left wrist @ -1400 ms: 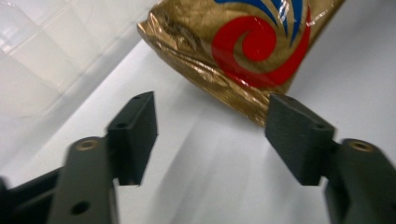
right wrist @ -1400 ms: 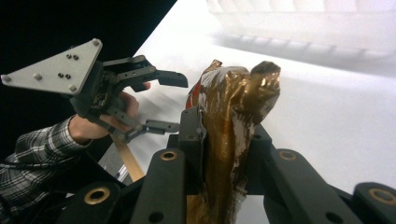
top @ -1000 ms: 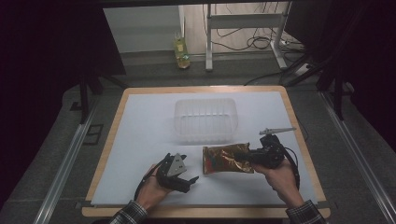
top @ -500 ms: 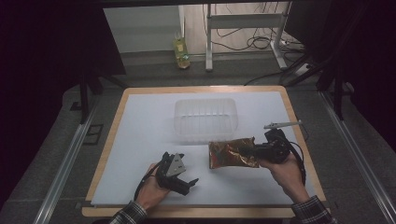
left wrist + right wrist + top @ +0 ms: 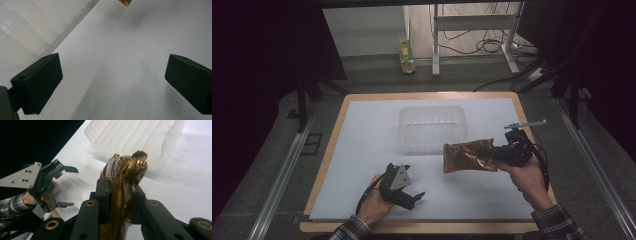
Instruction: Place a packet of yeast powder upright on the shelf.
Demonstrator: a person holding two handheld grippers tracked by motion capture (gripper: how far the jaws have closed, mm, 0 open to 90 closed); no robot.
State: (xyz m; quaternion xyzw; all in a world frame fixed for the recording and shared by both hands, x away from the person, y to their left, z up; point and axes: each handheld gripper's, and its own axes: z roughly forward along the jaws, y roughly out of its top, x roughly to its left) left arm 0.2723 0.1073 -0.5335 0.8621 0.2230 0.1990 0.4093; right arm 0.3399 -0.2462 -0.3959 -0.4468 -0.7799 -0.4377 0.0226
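We hold the right hand-held gripper (image 5: 499, 153) closed on one end of a shiny golden-brown foil pouch (image 5: 469, 156), and the pouch hangs in the air above the white table (image 5: 362, 130), not touching it. Its long axis runs about left to right, from the jaws out toward the middle of the table. The clear plastic tray (image 5: 432, 129) lies just behind the free end of the pouch and a little to the left, so we judge that the next move goes forward and slightly left, and the right hand is clearly the nearer one to it. In the right gripper view the pouch (image 5: 122, 185) stands between the two jaws and the tray (image 5: 140, 137) is right beyond its tip. Our left hand-held gripper (image 5: 409, 196) rests low near the front edge of the table, its jaws wide apart and empty. Compared with one second ago, the pouch is higher and farther right, closer to the front wall of the tray; the left hand-held gripper has almost not moved.
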